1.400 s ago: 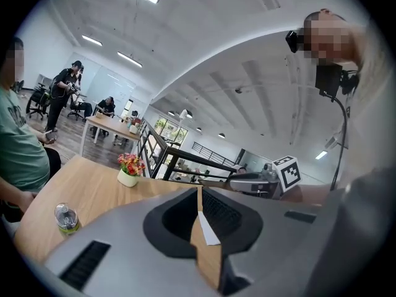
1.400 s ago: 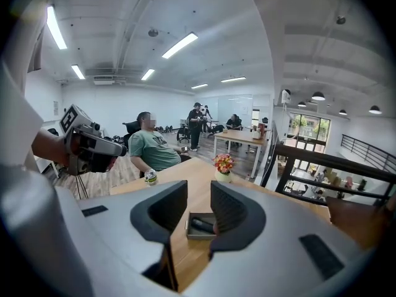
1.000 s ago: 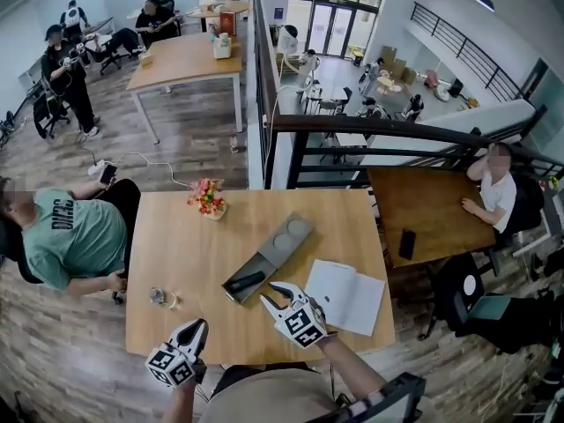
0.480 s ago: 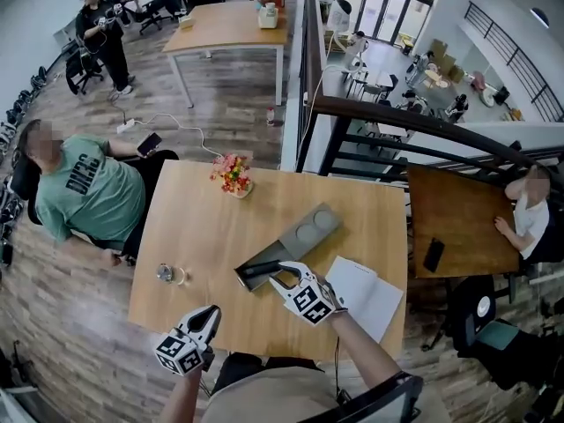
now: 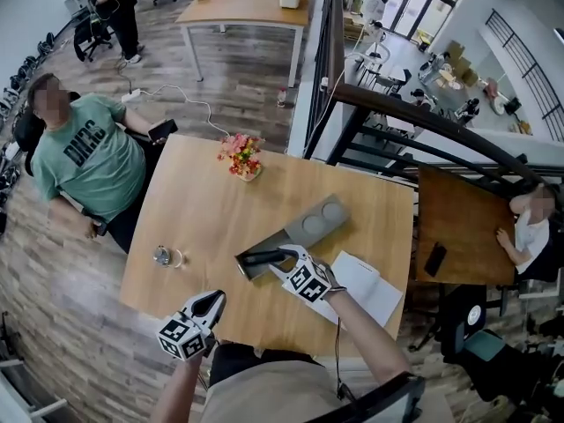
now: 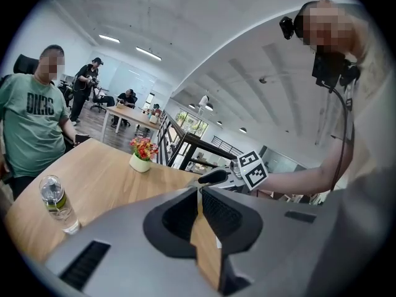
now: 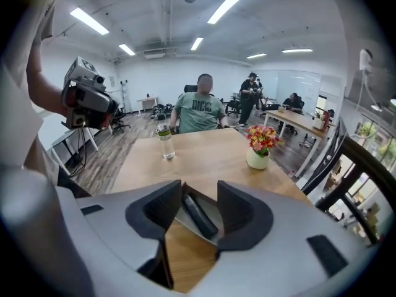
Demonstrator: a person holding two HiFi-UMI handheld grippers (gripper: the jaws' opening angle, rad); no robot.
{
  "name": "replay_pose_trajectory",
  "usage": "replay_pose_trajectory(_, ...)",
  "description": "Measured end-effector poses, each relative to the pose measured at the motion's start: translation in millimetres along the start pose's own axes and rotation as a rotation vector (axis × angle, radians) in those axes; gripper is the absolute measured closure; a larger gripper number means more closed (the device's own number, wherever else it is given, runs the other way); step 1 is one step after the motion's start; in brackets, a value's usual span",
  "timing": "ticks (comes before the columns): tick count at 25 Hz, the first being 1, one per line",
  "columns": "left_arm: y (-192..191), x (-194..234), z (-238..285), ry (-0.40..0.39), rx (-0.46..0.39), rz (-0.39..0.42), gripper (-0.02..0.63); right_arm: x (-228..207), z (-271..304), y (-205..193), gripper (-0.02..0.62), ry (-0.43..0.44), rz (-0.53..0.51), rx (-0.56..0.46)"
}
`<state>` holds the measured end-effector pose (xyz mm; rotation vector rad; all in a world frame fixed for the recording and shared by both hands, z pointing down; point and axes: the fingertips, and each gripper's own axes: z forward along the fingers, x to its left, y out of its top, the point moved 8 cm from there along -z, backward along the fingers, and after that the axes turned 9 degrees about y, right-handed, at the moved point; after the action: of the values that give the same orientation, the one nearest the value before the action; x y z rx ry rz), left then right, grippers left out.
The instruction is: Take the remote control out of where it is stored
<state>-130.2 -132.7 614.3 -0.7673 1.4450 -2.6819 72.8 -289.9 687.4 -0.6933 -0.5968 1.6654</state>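
Tips pressed together on the left gripper (image 5: 214, 298), low at the near edge of the table (image 5: 203, 214), gripping nothing, only a wedge of bare wood on show behind the pads. Aimed across the tabletop toward the other hand's work. Next in, right gripper (image 5: 278, 260), jaws spread well apart and set either side of the remote (image 5: 260, 257), nothing clamped; contact with either jaw impossible to judge. Black remote lying lengthwise down in the near end of the tray (image 5: 295, 234), plainly between the two jaws in the right gripper view, not lifted out. Long grey tray running diagonally away, two round hollows at its far end. Just beside the right gripper, on its right, white paper (image 5: 370, 287) flat on the wood, partly under the forearm. Off to the left, well apart from the tray, small clear bottle (image 5: 165, 256) standing upright. Further back, flowers (image 5: 241, 155) in a little white pot near the far edge. Beyond the far left corner, seated person (image 5: 88, 157) in a green shirt, turned toward the table.
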Motion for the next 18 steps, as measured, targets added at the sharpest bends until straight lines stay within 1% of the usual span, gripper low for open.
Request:
replay_pose_trajectory(4,-7.0,8.7,6.8,-0.016,0.013,-0.006,0.600,-3.9,23.4,-7.8,0.428,0.021,-0.087,0.082)
replay_pose_trajectory(9,-13.1,16.2,14.6,-0.034,0.070,0.046,0.600,-6.9,53.3,-28.8,0.428,0.065,-0.175,0.192)
replay_pose_trajectory(13,-14.7,24.3,19.5,-0.034,0.096,0.064,0.600,-9.2,81.7,-48.8,0.428,0.114,-0.249,0.297)
replay_pose_trajectory(18,-15.6,26.0,14.3,-0.023,0.103,0.056,0.600,-10.6,106.7,-68.8,0.428,0.145,-0.309,0.397)
